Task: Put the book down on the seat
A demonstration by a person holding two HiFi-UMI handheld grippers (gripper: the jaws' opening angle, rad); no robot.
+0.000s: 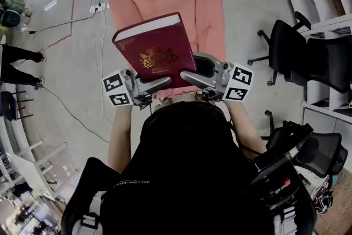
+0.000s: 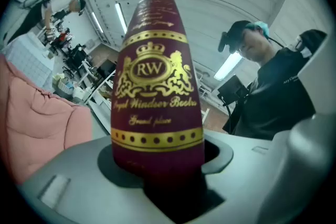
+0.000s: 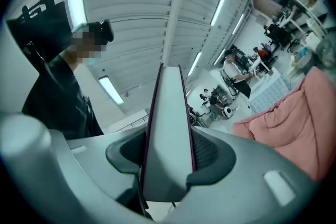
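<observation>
Both forearms reach forward side by side, the left gripper (image 1: 149,87) and right gripper (image 1: 193,77) angled inward to meet at the near edge of the book (image 1: 157,51). It is held tilted over the near end of the pink seat (image 1: 204,3), not resting on it. Left jaws clamp the spine end; right jaws pinch the page edge. Only the left gripper view shows the gilt spine crest — only the right gripper view the pale page block.

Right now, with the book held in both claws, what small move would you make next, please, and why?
I would probably lower the maroon book toward the pink seat with both claws closed. The left claw grips its spine and the right claw its page edge, and the book appears to hang tilted above the seat's near end, not resting on it.
</observation>
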